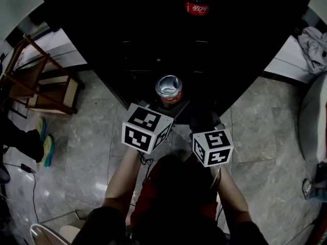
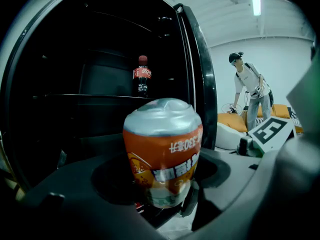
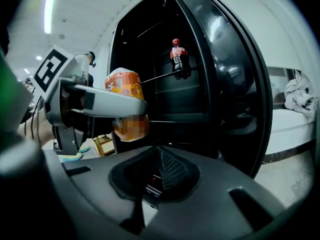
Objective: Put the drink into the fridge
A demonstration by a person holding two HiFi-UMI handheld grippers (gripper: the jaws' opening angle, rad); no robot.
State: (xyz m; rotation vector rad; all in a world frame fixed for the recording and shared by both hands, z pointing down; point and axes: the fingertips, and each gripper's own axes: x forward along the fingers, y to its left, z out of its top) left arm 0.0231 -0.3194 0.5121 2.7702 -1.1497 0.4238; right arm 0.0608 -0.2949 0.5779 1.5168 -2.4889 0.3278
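The drink is an orange can (image 2: 162, 149) with a silver domed top, standing upright. I judge it light to moderate in weight and stiff while sealed. Its thin metal wall is smooth and rather slippery, and too hard a squeeze would likely dent it. The safest hold is across the straight middle of the body, below the tapered shoulder, so it cannot tip or slide out.

The left gripper (image 2: 165, 206) grasps the can low on its body, with one jaw on each side and opened just to the can's width. Seen from the right gripper view, one jaw crosses the can's side about midway up. A hold this low may let the top sway, so a slow carry seems wise.

The can hangs in the air at the mouth of the open fridge (image 3: 235, 84), not yet on any shelf (image 2: 90, 96). A cola bottle (image 2: 142, 75) stands on a shelf deeper inside and higher up, well apart from the can.

The right gripper (image 3: 160, 176) is clenched with nothing between its jaws. It hangs just beside the left one and touches neither the can nor the fridge.
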